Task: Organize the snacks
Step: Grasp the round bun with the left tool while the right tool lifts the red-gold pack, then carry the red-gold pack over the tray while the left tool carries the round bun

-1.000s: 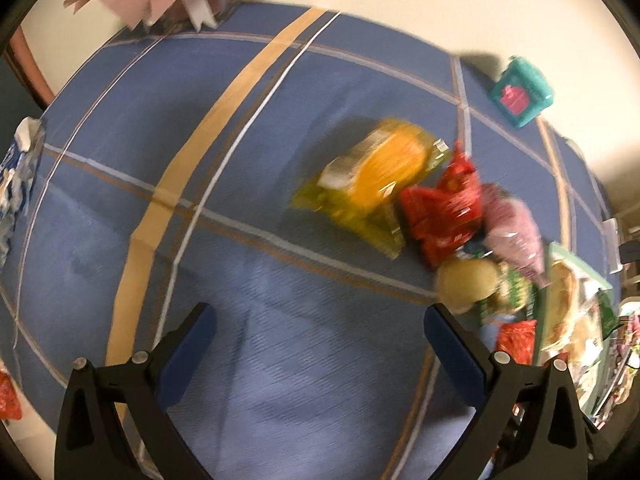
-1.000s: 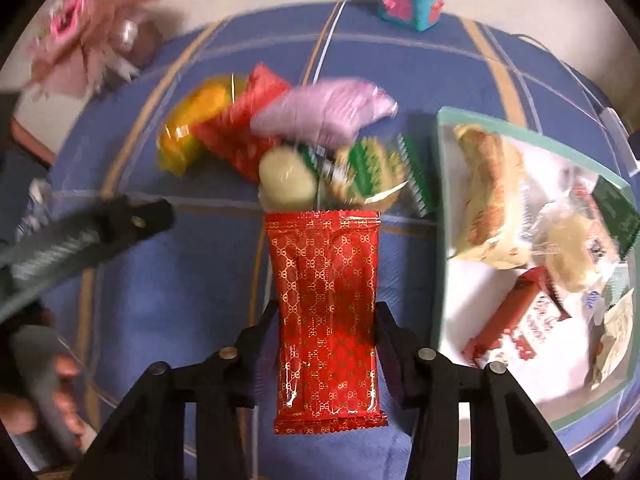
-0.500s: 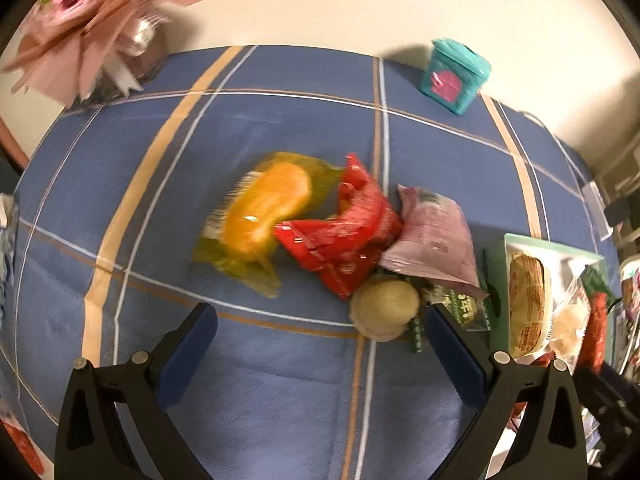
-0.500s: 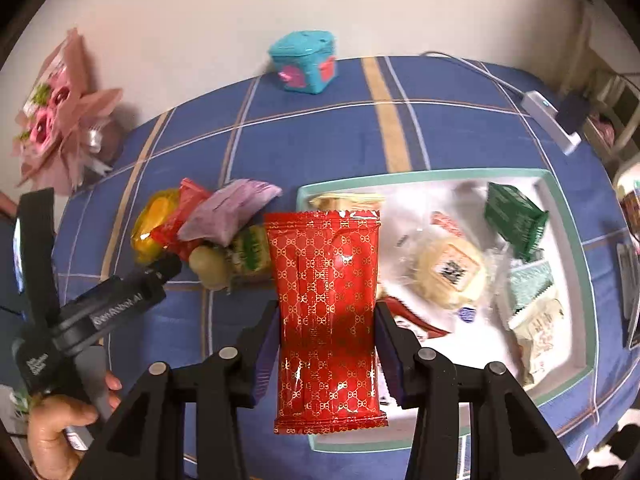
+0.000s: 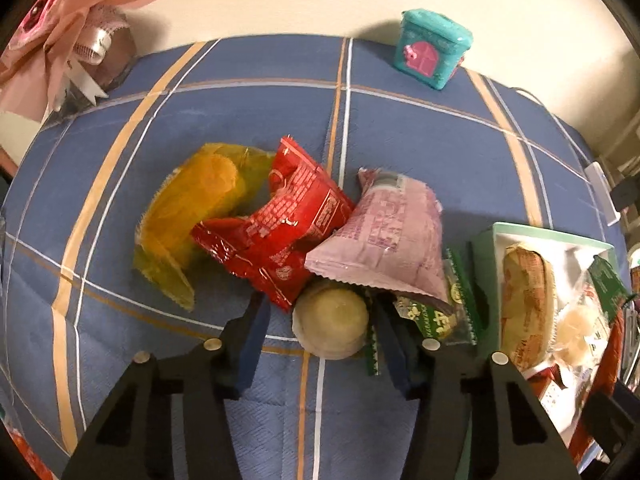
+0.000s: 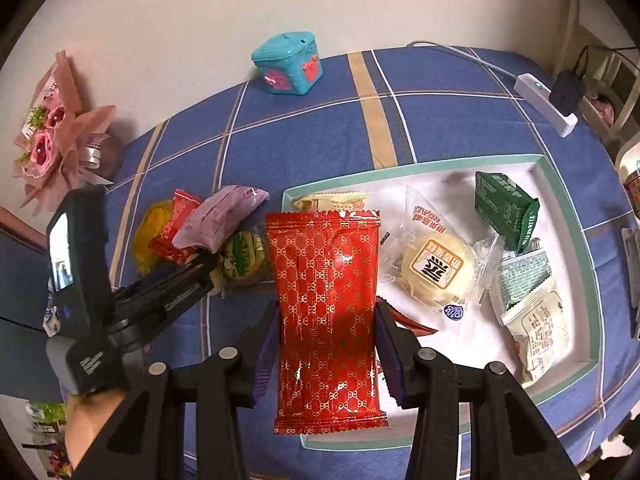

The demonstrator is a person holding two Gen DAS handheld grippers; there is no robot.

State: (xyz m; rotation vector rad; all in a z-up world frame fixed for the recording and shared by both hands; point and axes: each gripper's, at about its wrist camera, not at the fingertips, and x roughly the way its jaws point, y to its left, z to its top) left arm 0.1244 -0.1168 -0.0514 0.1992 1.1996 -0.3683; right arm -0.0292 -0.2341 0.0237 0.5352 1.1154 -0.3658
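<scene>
Left tongs closing around round pale pastry near the desk pile; centre before pinching. Right tongs clamping red packet over tray; release low.

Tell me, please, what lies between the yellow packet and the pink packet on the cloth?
A crumpled red packet lies between the yellow packet and the pink packet, touching both; the left wrist view shows it best.

Loose snack packets ahead of left gripper: five. In tray: roughly seven, partly hidden.
</scene>
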